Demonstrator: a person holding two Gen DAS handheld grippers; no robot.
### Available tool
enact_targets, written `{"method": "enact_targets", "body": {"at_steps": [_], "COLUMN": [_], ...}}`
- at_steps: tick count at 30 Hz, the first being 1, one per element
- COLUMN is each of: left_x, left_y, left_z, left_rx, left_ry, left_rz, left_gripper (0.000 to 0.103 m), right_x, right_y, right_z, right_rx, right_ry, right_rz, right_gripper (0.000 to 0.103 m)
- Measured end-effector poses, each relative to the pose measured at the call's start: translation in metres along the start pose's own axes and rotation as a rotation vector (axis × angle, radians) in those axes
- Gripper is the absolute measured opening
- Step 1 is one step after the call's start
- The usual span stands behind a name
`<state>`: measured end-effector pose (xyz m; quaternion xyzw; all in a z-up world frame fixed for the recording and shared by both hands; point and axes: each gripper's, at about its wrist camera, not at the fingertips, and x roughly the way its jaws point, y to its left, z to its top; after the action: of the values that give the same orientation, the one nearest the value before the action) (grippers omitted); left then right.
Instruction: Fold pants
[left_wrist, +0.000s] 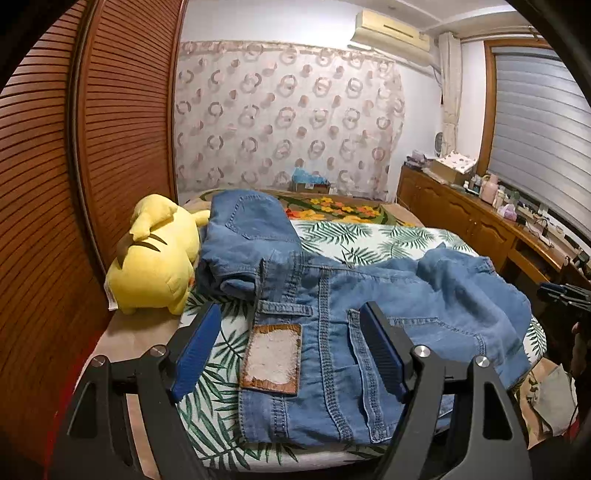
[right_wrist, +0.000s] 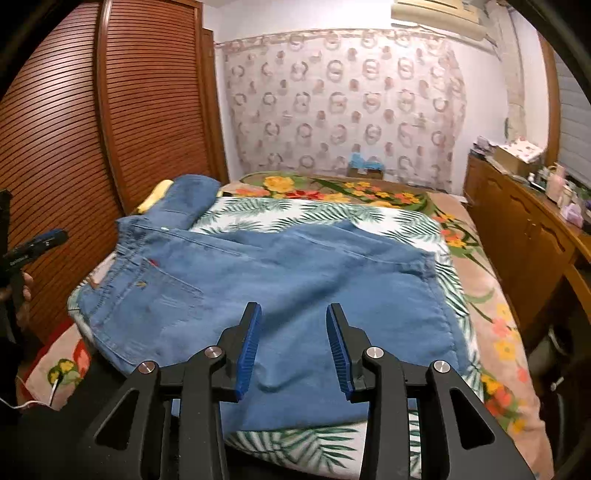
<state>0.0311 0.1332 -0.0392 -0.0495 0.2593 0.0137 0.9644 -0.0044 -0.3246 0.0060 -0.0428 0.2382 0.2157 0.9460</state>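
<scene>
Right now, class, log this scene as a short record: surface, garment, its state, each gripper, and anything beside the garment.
surface: bed with leaf-print sheet
garment: blue denim pants
state: spread out, rumpled, one part turned up at the far left
left gripper: open, over the waistband patch, holding nothing
right gripper: open, over the pants, holding nothing
beside garment: yellow plush toy, touching the pants

My left claw (left_wrist: 291, 332) spread wide, blue pads (left_wrist: 197, 350) far apart, nothing between them, my right claw (right_wrist: 291, 332) level, fingers parted more narrowly, likewise gripping nothing
</scene>
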Motion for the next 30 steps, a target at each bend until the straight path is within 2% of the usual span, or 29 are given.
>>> {"method": "enact_targets", "body": {"at_steps": [2,4,10,19,30], "left_x": [0.004,0.008,0.022,0.048,0.071], "left_y": [-0.004,-0.01,-0.032,-0.07,-0.086], "left_z": [-0.002,-0.004,-0.01,-0.024,-0.046], "left_rx": [0.004,0.013,0.039,0.095,0.116], "left_ry": [0.011,0.02,0.049,0.108,0.197], "left_rz": [-0.01,-0.016,-0.059,-0.122,-0.147], "left_gripper": [0.078,0.078,0.078,0.078,0.078], "right_x": [0.002,0.004,0.005,0.02,0.028], "right_y": [-0.006,-0.011,-0.034,-0.046,-0.054], "right_z": [-0.001,-0.002,-0.008,-0.008,-0.004], "right_rx": [0.012,0.018,0.063,0.119,0.185], "right_ry": [0.004,0.008,0.026,0.073,0.135], "right_rz": [-0.02,-0.052,-0.107,-0.183,-0.2], "right_gripper": [0.049,0.051,0.051,0.051,0.051]}}
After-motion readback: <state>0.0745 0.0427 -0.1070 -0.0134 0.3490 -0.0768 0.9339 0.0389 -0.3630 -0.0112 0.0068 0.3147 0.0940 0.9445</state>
